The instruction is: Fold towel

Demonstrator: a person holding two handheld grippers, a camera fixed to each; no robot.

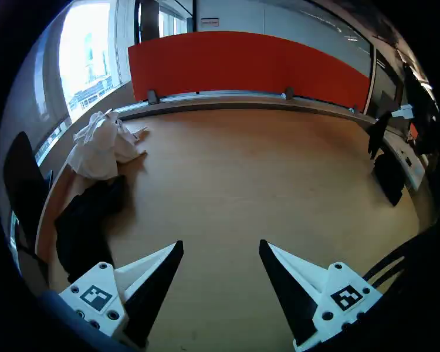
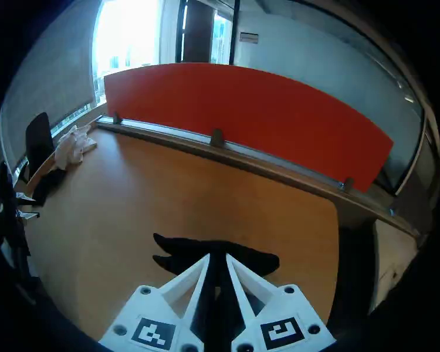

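Note:
A black towel (image 2: pixel 243 260) lies spread on the wooden desk (image 2: pixel 161 199) right in front of my right gripper (image 2: pixel 217 258). Its fingers stand almost together with the dark cloth pinched between them. My left gripper (image 1: pixel 220 243) hangs open over bare desk (image 1: pixel 249 176), nothing between its fingers. A crumpled white towel (image 1: pixel 100 146) sits at the desk's left side, and another black cloth (image 1: pixel 88 226) lies just in front of it, left of my left finger. The right gripper view shows this white towel (image 2: pixel 73 145) far off at the left.
An orange divider (image 1: pixel 243 61) on a metal rail closes the back of the desk. A dark chair (image 2: pixel 38 141) stands by the window at the left. Dark shapes (image 1: pixel 390 176) that I cannot make out sit at the desk's right edge.

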